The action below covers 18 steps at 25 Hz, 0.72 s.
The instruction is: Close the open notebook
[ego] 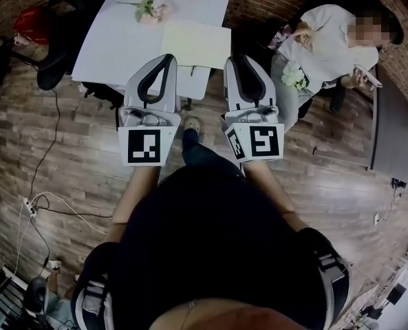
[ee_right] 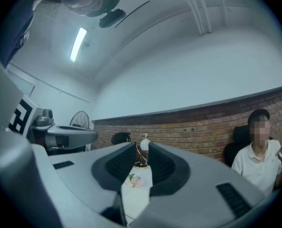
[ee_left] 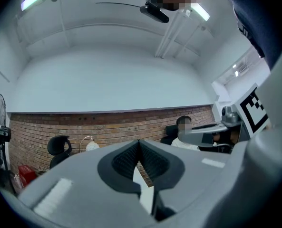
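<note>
Left gripper [ego: 166, 60] has its jaws pressed together and the right gripper [ego: 237, 60] shows a narrow empty gap, both held level short of the white table [ego: 121, 40], where the notebook [ego: 195, 45] lies open by the edge nearest them, its pale cream pages flat.

The notebook [ego: 195, 44] lies on the table [ego: 114, 47] at its near edge, with a bunch of flowers [ego: 151, 9] behind it to the left. The left gripper [ego: 166, 58] and right gripper [ego: 237, 59] sit side by side in front of the notebook; a seated person [ego: 327, 47] is right of the table
</note>
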### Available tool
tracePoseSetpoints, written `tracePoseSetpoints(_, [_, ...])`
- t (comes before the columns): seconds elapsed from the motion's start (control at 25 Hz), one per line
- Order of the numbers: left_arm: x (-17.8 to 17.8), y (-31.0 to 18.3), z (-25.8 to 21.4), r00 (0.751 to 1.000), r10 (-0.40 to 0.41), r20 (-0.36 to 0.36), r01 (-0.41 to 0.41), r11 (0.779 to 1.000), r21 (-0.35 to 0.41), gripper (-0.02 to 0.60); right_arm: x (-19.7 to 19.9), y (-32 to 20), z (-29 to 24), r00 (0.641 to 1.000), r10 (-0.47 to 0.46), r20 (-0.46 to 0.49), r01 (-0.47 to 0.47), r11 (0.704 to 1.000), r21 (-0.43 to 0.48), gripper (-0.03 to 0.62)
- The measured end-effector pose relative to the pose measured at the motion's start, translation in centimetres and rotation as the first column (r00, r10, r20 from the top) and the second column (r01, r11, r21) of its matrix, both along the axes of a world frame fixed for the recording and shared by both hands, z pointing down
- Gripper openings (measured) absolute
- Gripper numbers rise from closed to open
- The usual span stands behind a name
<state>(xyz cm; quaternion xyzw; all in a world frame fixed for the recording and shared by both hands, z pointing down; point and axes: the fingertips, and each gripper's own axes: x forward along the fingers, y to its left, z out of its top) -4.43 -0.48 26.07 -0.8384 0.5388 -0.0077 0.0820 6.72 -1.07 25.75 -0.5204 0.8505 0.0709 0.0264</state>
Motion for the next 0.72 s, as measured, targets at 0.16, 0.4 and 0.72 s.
tracePoseSetpoints(0.16, [-0.3,-4.1,0.0,1.0,-0.011,-0.002,0.011,1.0,-0.005,0.006,0.0,-4.0,0.3,1.0,-0.003,-0.002,0.003,1.0,-0.011,0.043])
tracePoseSetpoints(0.4, [-0.4,-9.4,-0.1,1.0,-0.007,0.016,0.008,1.0,-0.014,0.006,-0.1,-9.4,0.3,1.0,0.004,0.01,-0.003,1.0,-0.018,0.043])
tracePoseSetpoints(0.72, [0.7,-15.0,0.3,0.999,0.02,0.046,-0.02,1.0,-0.008,0.006,1.0,-14.8,1.4,0.999,0.027,0.022,-0.027,0.999,-0.026,0.043])
